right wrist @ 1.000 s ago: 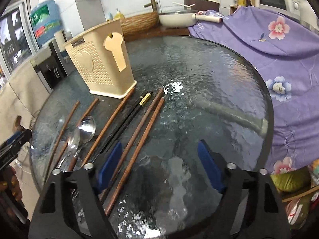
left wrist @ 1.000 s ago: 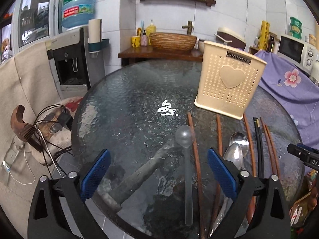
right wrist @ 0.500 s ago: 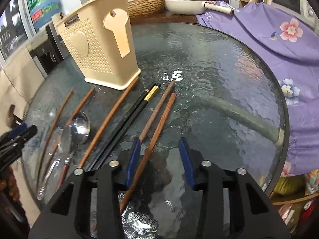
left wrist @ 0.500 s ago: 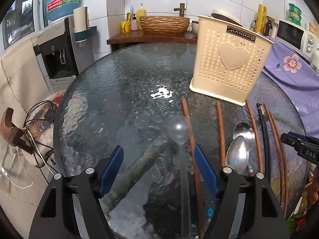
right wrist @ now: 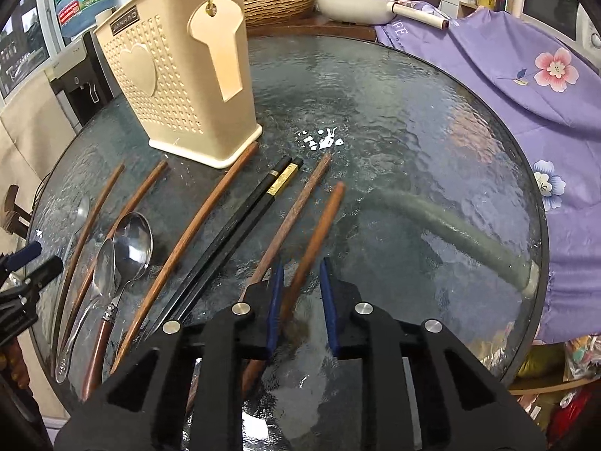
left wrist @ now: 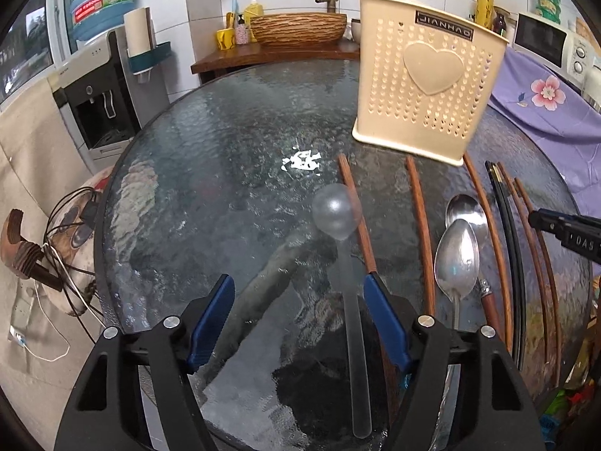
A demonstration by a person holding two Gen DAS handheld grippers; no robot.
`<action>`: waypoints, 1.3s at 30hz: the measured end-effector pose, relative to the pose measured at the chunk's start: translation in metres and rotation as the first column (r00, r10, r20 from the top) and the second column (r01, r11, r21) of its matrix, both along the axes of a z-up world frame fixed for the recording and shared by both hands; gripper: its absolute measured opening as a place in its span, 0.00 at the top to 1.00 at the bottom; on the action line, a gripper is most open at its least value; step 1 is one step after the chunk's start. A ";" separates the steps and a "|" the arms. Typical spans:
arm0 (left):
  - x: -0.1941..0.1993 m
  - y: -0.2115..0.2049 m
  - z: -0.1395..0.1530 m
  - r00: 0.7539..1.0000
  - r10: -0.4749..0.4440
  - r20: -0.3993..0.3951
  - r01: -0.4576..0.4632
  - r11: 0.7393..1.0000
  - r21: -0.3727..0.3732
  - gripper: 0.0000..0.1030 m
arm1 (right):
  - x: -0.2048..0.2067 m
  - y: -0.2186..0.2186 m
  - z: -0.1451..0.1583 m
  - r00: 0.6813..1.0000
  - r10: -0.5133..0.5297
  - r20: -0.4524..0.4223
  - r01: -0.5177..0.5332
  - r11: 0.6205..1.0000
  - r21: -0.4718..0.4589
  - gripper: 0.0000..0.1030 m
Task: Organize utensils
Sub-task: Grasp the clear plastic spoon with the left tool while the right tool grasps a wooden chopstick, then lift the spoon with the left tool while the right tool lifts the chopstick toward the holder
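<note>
A row of utensils lies flat on my round glass desk [right wrist: 432, 120], just in front of the cream utensil holder [right wrist: 176, 86], which stands upright.

My right tongs [right wrist: 300, 300] tilt steeply down over the brown chopstick [right wrist: 319, 221] farthest from the holder. Their blue pads straddle it and are closing, with a small gap still showing on either side. A second brown chopstick [right wrist: 296, 203] lies just outside the left pad.

My left tongs [left wrist: 300, 315] also tilt down, at the other end of the row. A clear plastic spoon [left wrist: 340, 225] lies between their wide-set pads, nearer the right one, untouched; the jaws are closing.

Between the two tongs lie two steel spoons [left wrist: 458, 259], a black chopstick pair [right wrist: 240, 225] and more brown chopsticks [left wrist: 420, 221].

The near ends of most utensils are hidden behind the tongs' black frames. The inside of the holder cannot be seen. The clear spoon's outline is faint against the rippled glass.
</note>
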State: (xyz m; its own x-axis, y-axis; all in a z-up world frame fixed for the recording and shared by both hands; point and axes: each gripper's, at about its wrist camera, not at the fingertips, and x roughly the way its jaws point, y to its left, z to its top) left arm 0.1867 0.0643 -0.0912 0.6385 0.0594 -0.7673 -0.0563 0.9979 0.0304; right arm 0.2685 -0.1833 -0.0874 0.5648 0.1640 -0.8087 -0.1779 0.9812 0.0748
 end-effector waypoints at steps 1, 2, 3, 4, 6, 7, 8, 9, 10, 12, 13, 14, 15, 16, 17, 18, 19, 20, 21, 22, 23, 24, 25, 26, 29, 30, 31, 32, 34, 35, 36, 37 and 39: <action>0.001 -0.001 -0.002 1.000 -0.002 -0.006 0.002 1.000 0.007 0.35 | 0.001 0.000 0.000 1.000 0.000 -0.002 0.000 1.000 0.001 0.80; 0.002 -0.002 -0.003 1.000 -0.005 -0.011 0.005 1.000 0.015 0.37 | 0.002 0.000 0.001 1.000 0.002 -0.003 -0.002 1.000 0.000 0.80; 0.003 -0.003 -0.005 1.000 -0.008 -0.016 0.008 1.000 0.022 0.39 | 0.003 -0.001 0.001 1.000 0.002 -0.003 -0.002 1.000 -0.002 0.80; 0.004 -0.003 -0.005 1.000 -0.010 -0.013 0.010 1.000 0.018 0.39 | 0.005 0.000 0.001 1.000 0.004 -0.003 -0.004 1.000 -0.004 0.80; 0.007 -0.002 -0.006 1.000 -0.013 -0.013 0.013 1.000 0.013 0.41 | 0.007 0.002 0.001 1.000 0.006 -0.004 -0.006 1.000 -0.009 0.80; 0.009 -0.002 -0.006 1.000 -0.014 -0.014 0.014 1.000 0.013 0.41 | 0.009 0.003 0.001 1.000 0.007 -0.005 -0.007 1.000 -0.010 0.80; 0.011 -0.001 -0.006 1.000 -0.014 -0.015 0.014 1.000 0.013 0.41 | 0.011 0.004 0.001 1.000 0.009 -0.007 -0.009 1.000 -0.009 0.80; 0.014 0.002 -0.006 1.000 -0.014 -0.019 0.014 1.000 0.005 0.41 | 0.011 0.004 0.001 1.000 0.010 -0.008 -0.010 1.000 -0.007 0.80; 0.016 0.003 -0.005 1.000 -0.015 -0.022 0.015 1.000 -0.001 0.41 | 0.013 0.004 0.001 1.000 0.011 -0.008 -0.011 1.000 -0.006 0.80; 0.023 0.006 -0.005 0.999 -0.019 -0.028 0.019 1.000 -0.012 0.41 | 0.015 0.005 0.001 1.000 0.011 -0.007 -0.011 1.000 -0.007 0.80; 0.027 0.007 -0.005 0.999 -0.020 -0.030 0.020 1.000 -0.012 0.41 | 0.016 0.005 0.001 1.000 0.011 -0.007 -0.012 1.000 -0.009 0.80; 0.032 0.008 -0.004 0.999 -0.022 -0.034 0.022 1.000 -0.009 0.41 | 0.017 0.005 0.001 1.000 0.013 -0.007 -0.013 1.000 -0.014 0.80; 0.036 0.007 -0.004 0.999 -0.028 -0.039 0.028 1.000 -0.004 0.41 | 0.018 0.006 0.001 1.000 0.013 -0.007 -0.013 1.000 -0.018 0.80; 0.040 0.006 -0.003 0.998 -0.035 -0.042 0.035 0.999 -0.002 0.41 | 0.018 0.007 0.001 1.000 0.014 -0.007 -0.014 1.000 -0.021 0.80; 0.044 0.005 -0.003 0.998 -0.043 -0.045 0.043 0.999 0.000 0.41 | 0.018 0.009 0.000 1.000 0.014 -0.008 -0.014 1.000 -0.023 0.80; 0.049 0.003 -0.002 0.998 -0.048 -0.047 0.048 0.999 0.005 0.41 | 0.019 0.009 0.000 1.000 0.014 -0.009 -0.015 1.000 -0.023 0.80; 0.053 0.002 -0.002 0.998 -0.051 -0.048 0.052 0.999 0.011 0.41 | 0.019 0.010 0.000 1.000 0.013 -0.010 -0.014 1.000 -0.023 0.80; 0.055 0.002 -0.003 0.997 -0.053 -0.047 0.054 0.998 0.013 0.41 | 0.020 0.011 0.000 1.000 0.013 -0.012 -0.013 1.000 -0.022 0.80; 0.058 0.000 -0.003 0.997 -0.052 -0.049 0.053 0.999 0.014 0.41 | 0.021 0.011 0.000 1.000 0.012 -0.014 -0.013 1.000 -0.023 0.80; 0.061 0.000 -0.003 0.997 -0.051 -0.051 0.051 0.999 0.011 0.42 | 0.021 0.012 0.000 1.000 0.013 -0.014 -0.013 1.000 -0.023 0.80; 0.061 0.001 -0.003 0.997 -0.051 -0.052 0.051 0.999 0.006 0.43 | 0.022 0.013 0.001 1.000 0.013 -0.015 -0.013 1.000 -0.024 0.80; 0.063 0.000 -0.003 0.997 -0.051 -0.053 0.052 0.999 0.001 0.43 | 0.023 0.014 0.001 1.000 0.012 -0.016 -0.013 1.000 -0.026 0.80; 0.064 -0.001 -0.003 0.997 -0.051 -0.053 0.051 0.999 0.000 0.43 | 0.026 0.015 0.001 1.000 0.011 -0.018 -0.012 1.000 -0.029 0.80; 0.065 -0.002 -0.003 0.997 -0.050 -0.054 0.050 0.999 0.001 0.44 | 0.028 0.015 0.001 1.000 0.009 -0.020 -0.009 0.999 -0.031 0.80; 0.066 -0.007 -0.003 0.997 -0.051 -0.058 0.051 0.999 0.014 0.47 | 0.034 0.018 0.002 1.000 0.001 -0.030 -0.002 0.999 -0.036 0.80; 0.066 -0.009 -0.002 0.997 -0.056 -0.050 0.058 0.998 0.024 0.47 | 0.035 0.019 0.002 0.999 0.001 -0.032 -0.003 0.999 -0.040 0.80; 0.065 -0.011 -0.002 0.997 -0.059 -0.049 0.061 0.998 0.029 0.48 | 0.036 0.020 0.002 0.999 0.004 -0.031 -0.006 0.999 -0.047 0.80; 0.065 -0.012 -0.002 0.997 -0.064 -0.049 0.065 0.998 0.019 0.52 | 0.036 0.021 0.003 1.000 0.005 -0.030 -0.006 0.999 -0.052 0.81; 0.065 -0.014 -0.002 0.997 -0.066 -0.050 0.066 0.998 -0.001 0.58 | 0.036 0.020 0.002 1.000 -0.001 -0.024 0.000 0.999 -0.053 0.88; 0.065 -0.014 -0.002 0.997 -0.066 -0.051 0.066 0.998 -0.011 0.60 | 0.037 0.019 0.002 1.000 -0.003 -0.026 0.002 0.999 -0.045 0.88; 0.066 -0.015 -0.002 0.997 -0.063 -0.052 0.063 0.998 -0.008 0.63 | 0.037 0.018 0.002 1.000 -0.004 -0.028 0.003 0.999 -0.037 0.88; 0.066 -0.016 -0.001 0.997 -0.065 -0.052 0.065 0.998 -0.006 0.66 | 0.038 0.017 0.002 0.999 -0.004 -0.031 0.003 1.000 -0.029 0.88; 0.067 -0.018 -0.001 0.996 -0.065 -0.057 0.065 0.998 0.002 0.66 | 0.039 0.014 0.002 0.999 -0.001 -0.036 0.001 1.000 -0.012 0.88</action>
